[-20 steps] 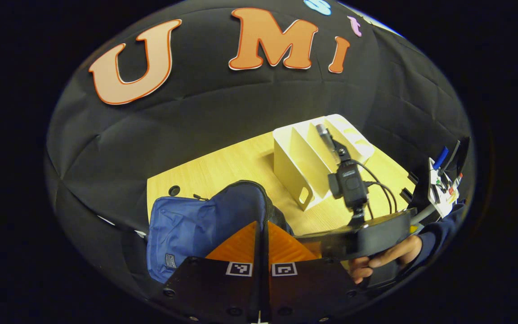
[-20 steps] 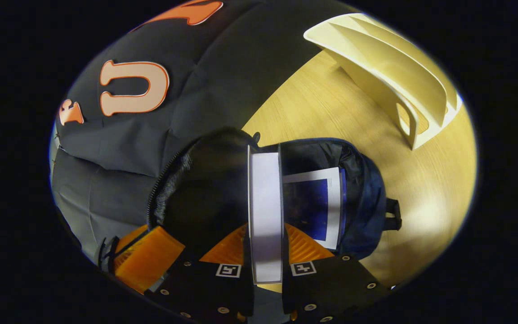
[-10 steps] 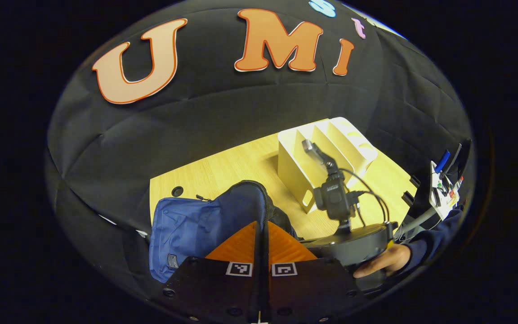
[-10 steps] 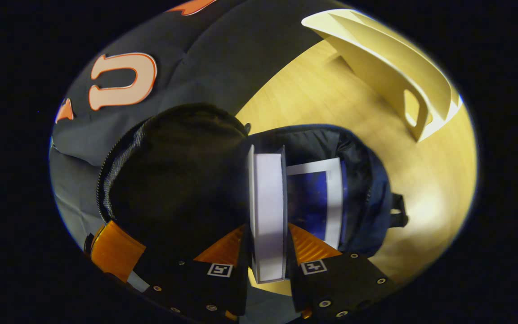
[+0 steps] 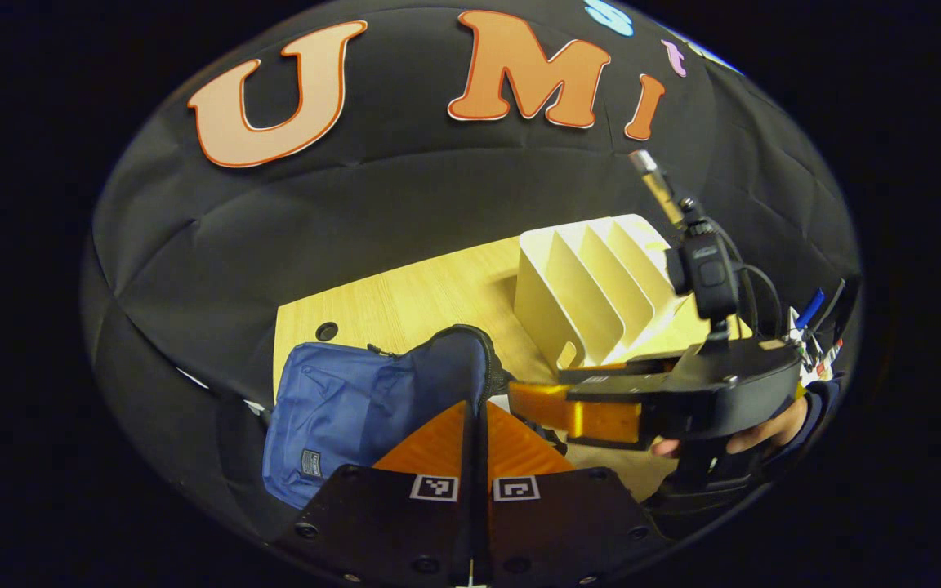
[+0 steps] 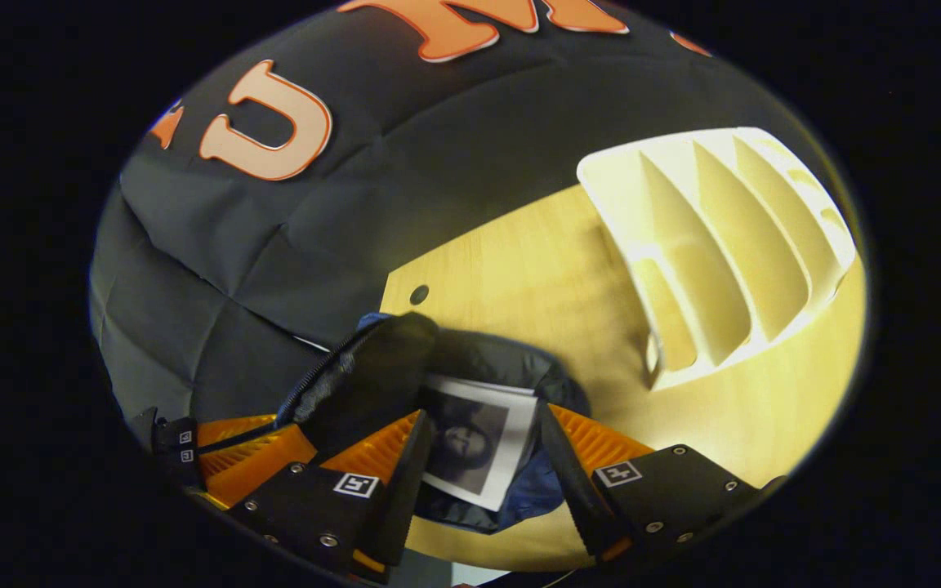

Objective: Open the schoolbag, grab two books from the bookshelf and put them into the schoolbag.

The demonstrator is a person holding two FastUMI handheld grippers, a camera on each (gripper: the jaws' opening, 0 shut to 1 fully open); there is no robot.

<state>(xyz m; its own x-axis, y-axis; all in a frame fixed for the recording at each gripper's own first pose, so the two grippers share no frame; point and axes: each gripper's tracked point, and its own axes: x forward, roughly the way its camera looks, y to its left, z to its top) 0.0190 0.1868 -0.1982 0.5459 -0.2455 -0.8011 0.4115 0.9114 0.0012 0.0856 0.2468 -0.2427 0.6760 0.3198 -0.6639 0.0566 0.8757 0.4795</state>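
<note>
The blue schoolbag [image 5: 340,408] lies open on the wooden table [image 5: 405,302]. My left gripper [image 5: 470,406] is shut on the edge of its dark flap [image 5: 462,363], holding it up. In the right gripper view that flap [image 6: 372,376] stands at the left, with the left gripper [image 6: 217,445] on its zipper edge. A book [image 6: 479,445] with a dark picture and a white border lies inside the schoolbag [image 6: 552,380]. My right gripper [image 6: 483,416] hovers just above it, open, touching nothing. The left gripper view shows the right gripper [image 5: 544,404] side-on over the bag's mouth.
The white bookshelf [image 5: 593,286] with several upright dividers stands on the table to the bag's right, its visible slots [image 6: 724,245] bare. A cable hole [image 6: 419,294] sits near the table's far edge. A hand [image 5: 764,429] holds the right gripper; pens [image 5: 805,314] stand beyond it.
My right gripper opened and let go of the white-edged book, which now lies in the bag. It then drew up and back. The left gripper kept its hold.
</note>
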